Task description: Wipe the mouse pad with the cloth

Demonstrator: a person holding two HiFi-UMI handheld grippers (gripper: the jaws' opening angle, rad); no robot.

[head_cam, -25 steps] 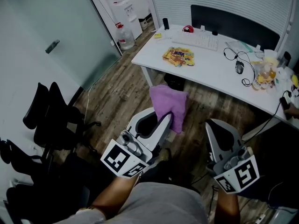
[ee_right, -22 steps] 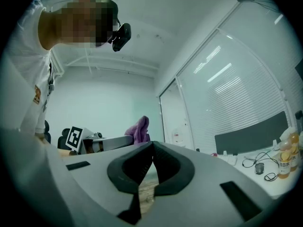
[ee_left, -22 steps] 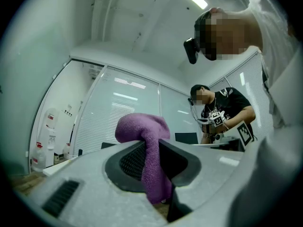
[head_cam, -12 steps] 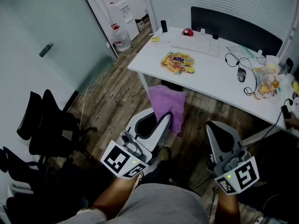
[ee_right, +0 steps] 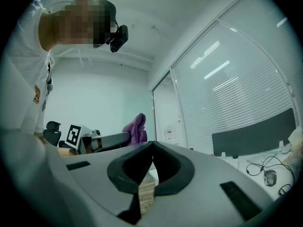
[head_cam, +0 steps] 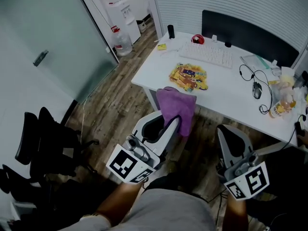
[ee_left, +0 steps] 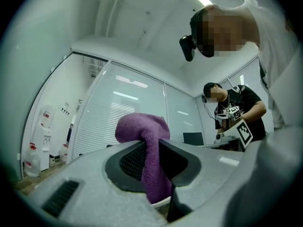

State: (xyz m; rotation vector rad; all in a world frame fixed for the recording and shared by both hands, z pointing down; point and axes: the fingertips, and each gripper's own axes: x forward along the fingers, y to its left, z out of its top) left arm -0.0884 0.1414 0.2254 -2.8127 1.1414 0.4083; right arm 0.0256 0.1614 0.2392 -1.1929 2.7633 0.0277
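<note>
Cloth (ee_left: 142, 126) sits clamped in left tongs (ee_left: 151, 156), right tongs (ee_right: 151, 149) pressed together, print on mouse pad (head_cam: 188, 77) unreadable.

Bare wood floor (head_cam: 125, 105) lies open right up to the near edge of the white counter (head_cam: 226, 93), where an uncluttered stretch of top runs between the colourful mouse pad (head_cam: 188, 77) and the wired mouse (head_cam: 258, 89). The keyboard (head_cam: 209, 55) closes off the space just behind the pad. Cups and bottles (head_cam: 284, 97) crowd the counter's right end, and black chairs (head_cam: 48, 143) block the floor at left.
</note>
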